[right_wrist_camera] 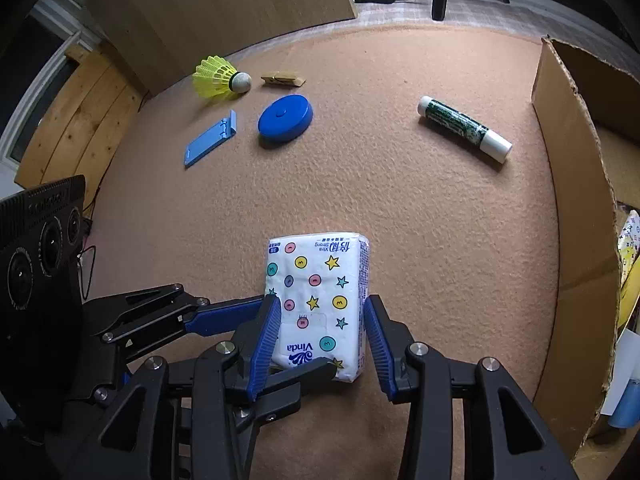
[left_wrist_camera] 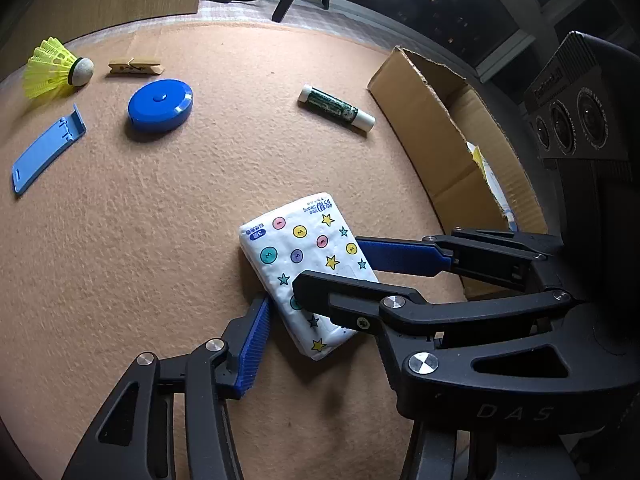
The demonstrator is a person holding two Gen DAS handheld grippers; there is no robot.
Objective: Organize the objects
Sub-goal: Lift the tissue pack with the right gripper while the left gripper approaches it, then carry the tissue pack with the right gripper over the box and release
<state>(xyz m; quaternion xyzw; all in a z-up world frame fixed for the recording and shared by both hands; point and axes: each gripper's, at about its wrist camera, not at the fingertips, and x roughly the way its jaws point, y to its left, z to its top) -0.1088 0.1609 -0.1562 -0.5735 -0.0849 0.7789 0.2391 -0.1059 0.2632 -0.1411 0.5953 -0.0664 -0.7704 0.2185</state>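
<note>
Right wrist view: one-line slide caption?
Right gripper straddles white star-printed tissue pack on tan felt mat, open cardboard box alongside.

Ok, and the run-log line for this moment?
target: tissue pack | left gripper: straddles pack, contact unclear | right gripper: straddles pack, contact unclear | pack: flat on mat | cardboard box: at right

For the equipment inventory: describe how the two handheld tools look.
Both match: matte black linkage arms with silver pivot pins, and ribbed blue pads lining the two fingers. The left tool has faint "DAS" lettering on its body. A black block with three round lenses sits on the right tool. No sleeves or cables show.
</note>
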